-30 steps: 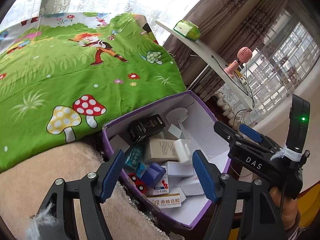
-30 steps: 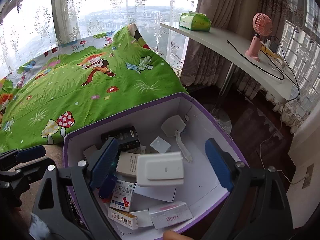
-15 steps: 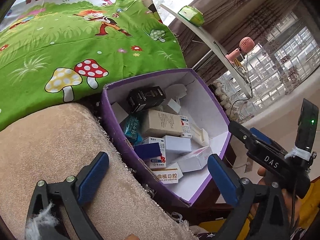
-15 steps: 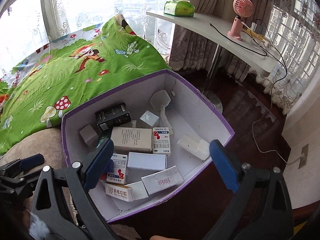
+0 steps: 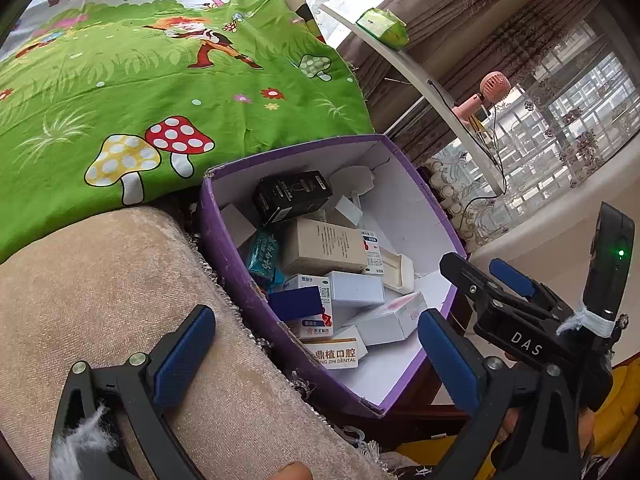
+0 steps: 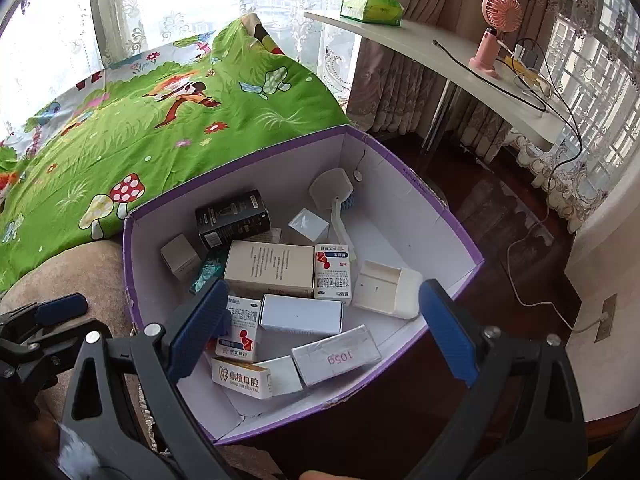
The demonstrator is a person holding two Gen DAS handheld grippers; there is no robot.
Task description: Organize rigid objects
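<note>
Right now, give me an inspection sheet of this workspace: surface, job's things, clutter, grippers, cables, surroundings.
Surface: beige cushion, green cartoon sheet behind it.
Job's things: purple box holds black carton, beige carton, white holder, several small medicine boxes.
Clutter: nothing seen outside the box.
Grippers: left gripper open, jaws just opened, nothing between them; right gripper open and empty above the box.
Cables: black cable on white shelf; white cable across the floor.
Surroundings: pink fan, green tissue pack, curtains, windows.
</note>
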